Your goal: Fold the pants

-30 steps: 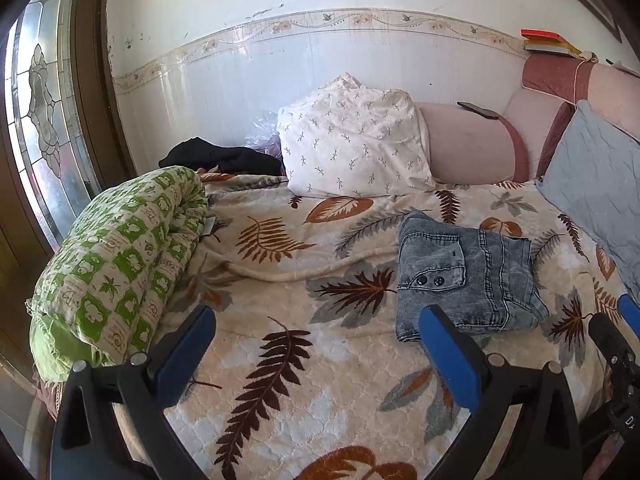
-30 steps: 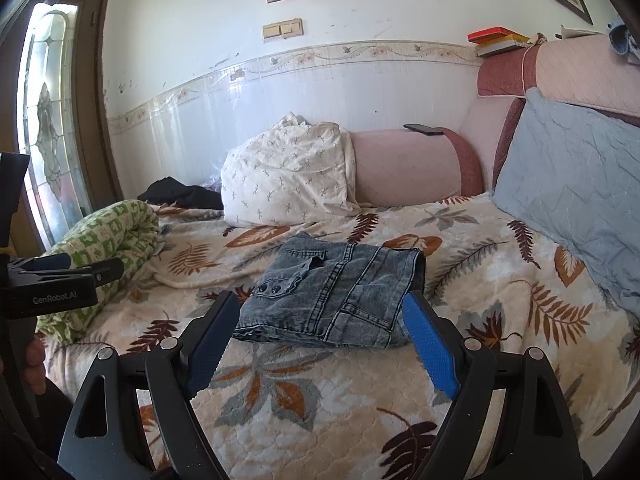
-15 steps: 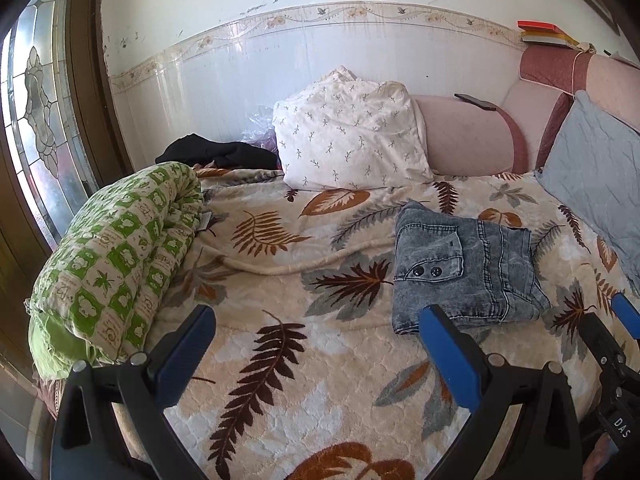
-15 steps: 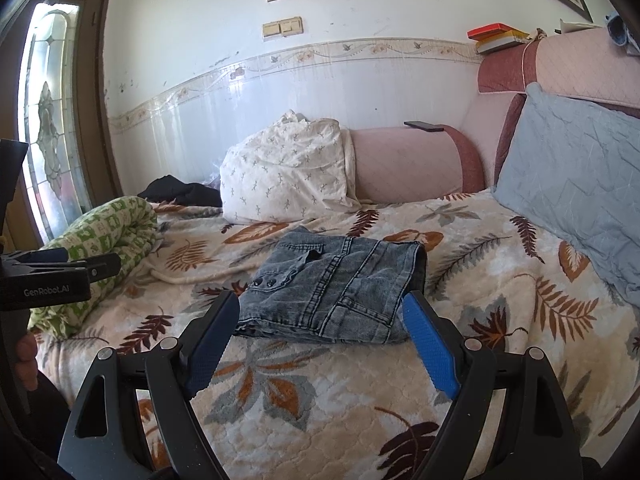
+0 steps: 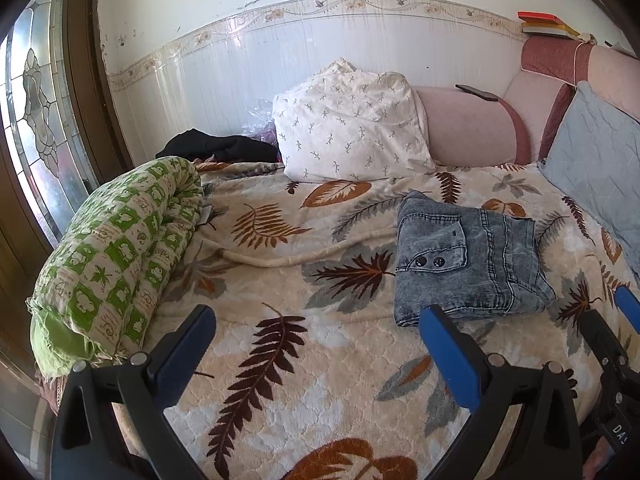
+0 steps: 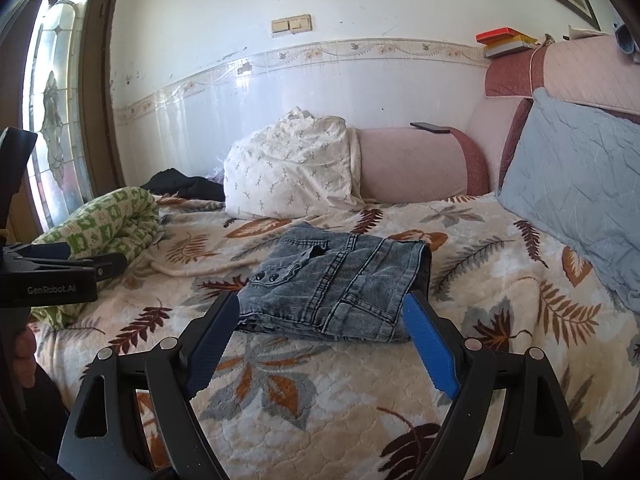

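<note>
The grey denim pants lie folded into a compact square on the leaf-print bed cover, right of centre; they also show in the right wrist view. My left gripper is open and empty, held back above the near part of the bed, left of the pants. My right gripper is open and empty, just short of the pants' near edge. The right gripper's blue fingertip shows at the right edge of the left wrist view. The left gripper's body shows at the left of the right wrist view.
A rolled green-and-white quilt lies along the bed's left side. A white pillow and pink bolster stand at the back, a grey-blue cushion at the right. Dark clothing lies by the wall. A phone rests on the bolster.
Both grippers have drawn back and risen a little from the folded pants, staying open. The pants have not moved.
</note>
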### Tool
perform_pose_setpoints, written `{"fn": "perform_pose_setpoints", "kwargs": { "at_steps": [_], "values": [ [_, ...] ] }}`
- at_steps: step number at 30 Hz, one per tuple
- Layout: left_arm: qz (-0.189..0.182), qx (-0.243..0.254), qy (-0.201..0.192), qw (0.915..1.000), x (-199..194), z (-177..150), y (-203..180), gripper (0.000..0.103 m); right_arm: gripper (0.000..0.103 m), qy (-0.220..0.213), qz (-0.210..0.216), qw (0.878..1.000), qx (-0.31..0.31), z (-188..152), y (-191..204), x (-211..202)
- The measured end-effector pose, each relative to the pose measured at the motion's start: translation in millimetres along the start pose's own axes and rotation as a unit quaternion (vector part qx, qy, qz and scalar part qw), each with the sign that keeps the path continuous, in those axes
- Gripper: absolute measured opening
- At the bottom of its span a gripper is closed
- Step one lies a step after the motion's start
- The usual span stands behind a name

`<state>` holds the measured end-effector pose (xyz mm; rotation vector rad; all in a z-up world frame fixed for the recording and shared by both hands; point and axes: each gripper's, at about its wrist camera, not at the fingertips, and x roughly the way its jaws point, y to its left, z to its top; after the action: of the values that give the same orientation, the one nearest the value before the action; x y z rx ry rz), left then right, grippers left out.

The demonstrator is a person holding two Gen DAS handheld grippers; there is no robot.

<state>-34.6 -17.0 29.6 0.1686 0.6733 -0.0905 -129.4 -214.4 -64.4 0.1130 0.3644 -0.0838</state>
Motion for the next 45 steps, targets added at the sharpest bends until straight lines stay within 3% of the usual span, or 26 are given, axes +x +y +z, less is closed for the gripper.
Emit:
{"fn": "perform_pose_setpoints", "kwargs": {
  "at_steps": [45],
  "values": [
    [0.010,-0.003,0.009,0.9999,8.2,-3.9,7.3,0.103,0.084,-0.004,-0.011,1.000,0.001,-3.0,1.9,0.5]
  ]
}}
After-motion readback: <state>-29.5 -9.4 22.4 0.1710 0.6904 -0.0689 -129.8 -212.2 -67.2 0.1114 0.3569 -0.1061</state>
